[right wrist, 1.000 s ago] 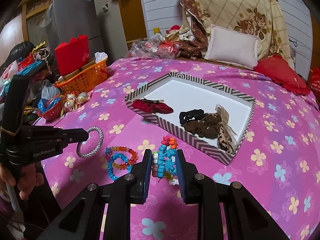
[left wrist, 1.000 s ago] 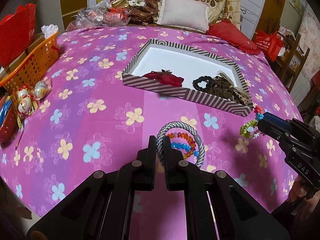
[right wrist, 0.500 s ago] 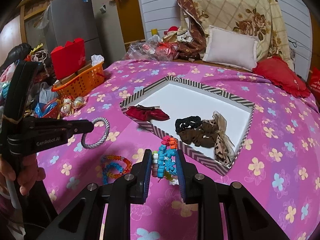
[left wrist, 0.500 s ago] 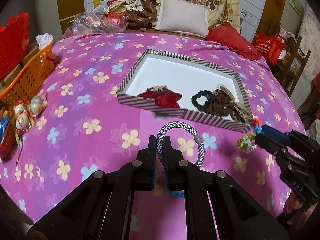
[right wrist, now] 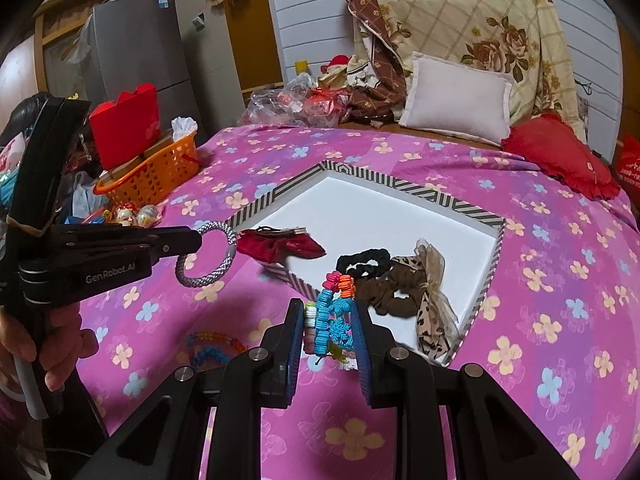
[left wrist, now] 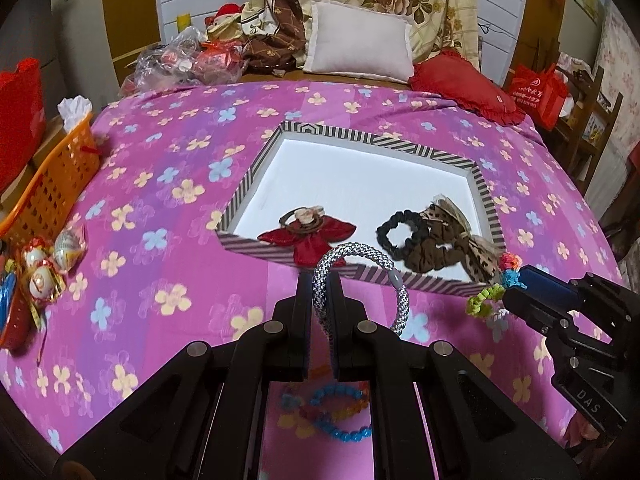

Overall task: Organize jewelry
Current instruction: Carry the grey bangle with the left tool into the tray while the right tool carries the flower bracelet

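Observation:
My left gripper (left wrist: 321,286) is shut on a silver braided bangle (left wrist: 384,270), held in the air just short of the striped tray's near wall (left wrist: 424,278); the same bangle (right wrist: 208,254) hangs from it in the right wrist view. My right gripper (right wrist: 328,320) is shut on a multicoloured coiled hair tie (right wrist: 334,312), also lifted, near the tray's front right corner. In the tray lie a red bow clip (left wrist: 308,236), a black scrunchie (left wrist: 404,232) and a brown leopard scrunchie (left wrist: 448,236). Two beaded bracelets (left wrist: 336,404) stay on the pink bedspread below my left gripper.
An orange basket (left wrist: 52,184) and wrapped round trinkets (left wrist: 44,268) sit at the bed's left edge. A white cushion (left wrist: 360,46) and a red pillow (left wrist: 464,88) lie behind the tray. A hand (right wrist: 44,344) grips the left tool's handle.
Both grippers have carried their pieces forward toward the tray. The bangle has risen off the bedspread, leaving the beaded bracelets behind and below.

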